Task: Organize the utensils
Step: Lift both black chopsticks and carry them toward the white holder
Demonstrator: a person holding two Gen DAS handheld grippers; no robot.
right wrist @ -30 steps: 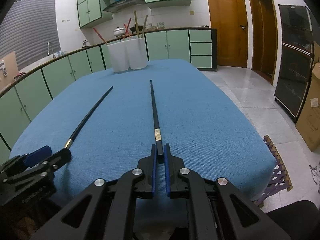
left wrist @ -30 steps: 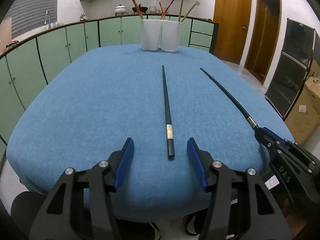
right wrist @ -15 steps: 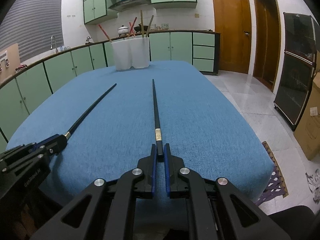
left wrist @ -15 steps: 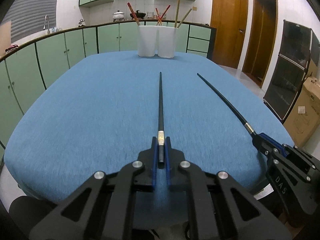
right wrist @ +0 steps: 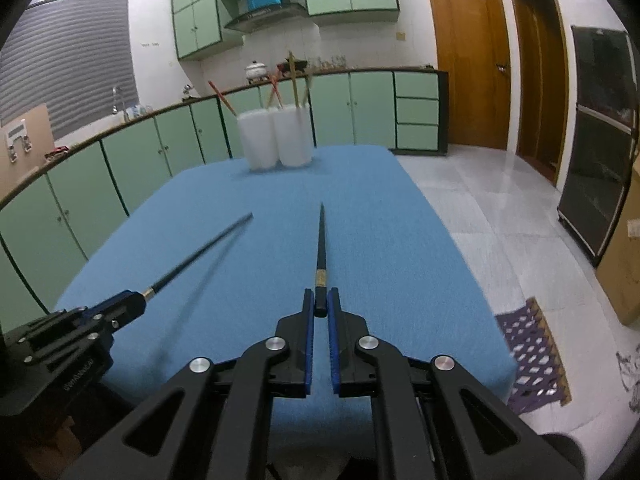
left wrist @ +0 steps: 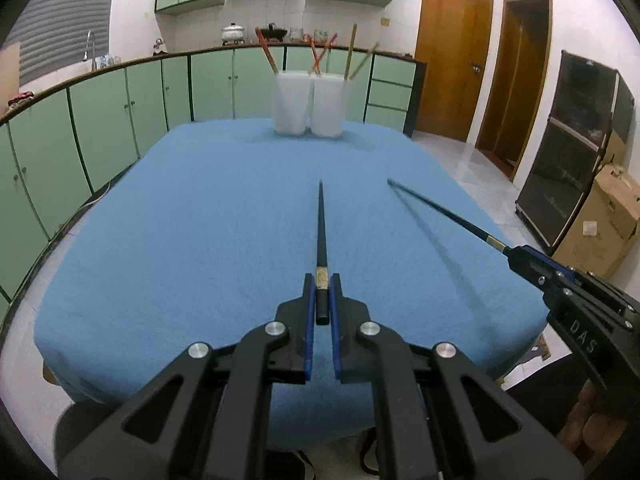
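Note:
My left gripper (left wrist: 321, 280) is shut on the butt end of a black chopstick (left wrist: 321, 224) and holds it above the blue table (left wrist: 180, 220), tip pointing at the holders. My right gripper (right wrist: 320, 294) is shut on a second black chopstick (right wrist: 321, 240), also lifted. Each gripper shows in the other's view: the right gripper (left wrist: 520, 254) with its chopstick (left wrist: 436, 209), the left gripper (right wrist: 136, 298) with its chopstick (right wrist: 200, 254). Two white holders (left wrist: 308, 106) stand at the table's far end with red and wooden chopsticks (left wrist: 320, 54) in them; they also show in the right wrist view (right wrist: 276, 140).
Green cabinets (left wrist: 100, 120) curve along the left and back. Wooden doors (left wrist: 452, 68) and a dark cabinet (left wrist: 572, 140) stand at the right, with a cardboard box (left wrist: 600, 224) beside them. A woven mat (right wrist: 532, 352) lies on the tiled floor right of the table.
My left gripper closed on its chopstick. Both grippers have since lifted their chopsticks off the cloth; the table now looks farther below.

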